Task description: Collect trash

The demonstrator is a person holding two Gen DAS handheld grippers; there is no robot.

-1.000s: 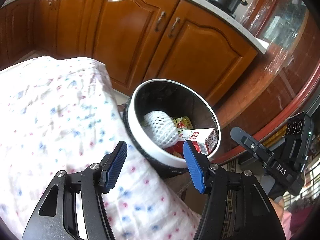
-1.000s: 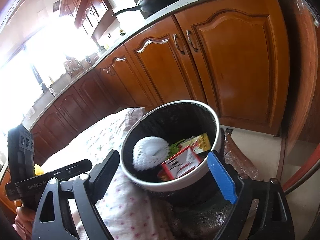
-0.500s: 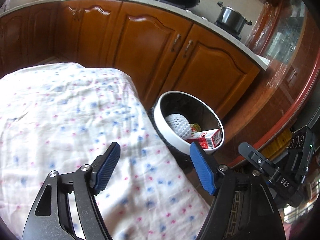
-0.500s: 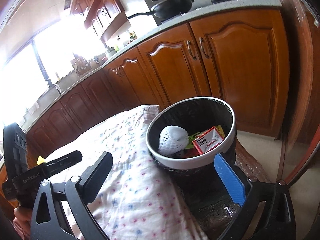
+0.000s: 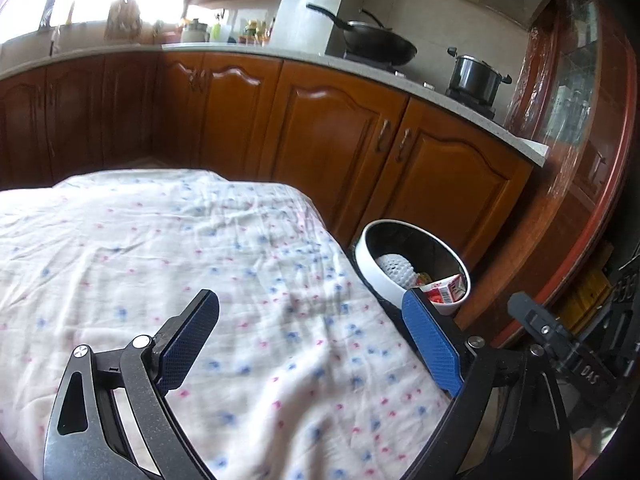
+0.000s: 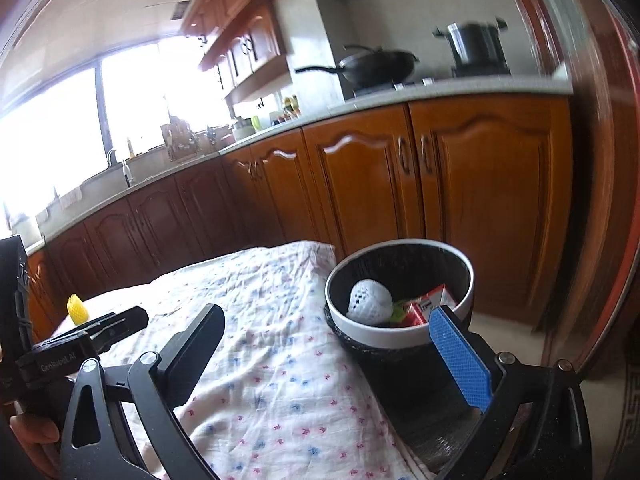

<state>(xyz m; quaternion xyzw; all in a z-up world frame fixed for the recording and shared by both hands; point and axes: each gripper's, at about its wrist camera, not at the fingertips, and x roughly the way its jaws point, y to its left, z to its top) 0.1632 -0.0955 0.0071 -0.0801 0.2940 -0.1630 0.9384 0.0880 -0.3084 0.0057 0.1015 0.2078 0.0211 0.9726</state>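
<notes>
2 grippers are in view. The left gripper [image 5: 310, 328] hangs over the cloth with its jaws opening and nothing between them; the right gripper [image 6: 326, 342] stands spread wide and released, also grasping nothing, its blue pad [image 6: 460, 362] in front of the bin.

1 trash bin [image 6: 384, 334], round with a white rim and a black liner, stands just off the tabletop's far right corner. Inside it lie 1 white foam net [image 6: 370, 300], 1 red-and-white carton [image 5: 448, 290] and some green and yellow wrapper scraps I cannot count. 1 yellow foam net [image 6: 77, 309] sits apart on the tabletop near its far left edge, beside the left gripper's body.

The tabletop is covered by 1 white cloth [image 5: 180, 264] with pink and blue dots, creased. Behind it runs a brown wooden cabinet row [image 5: 328, 128] under a pale countertop, carrying 1 black wok [image 5: 378, 42] and 1 steel pot [image 5: 476, 74]. A bright window [image 6: 60, 136] fills the far left.
</notes>
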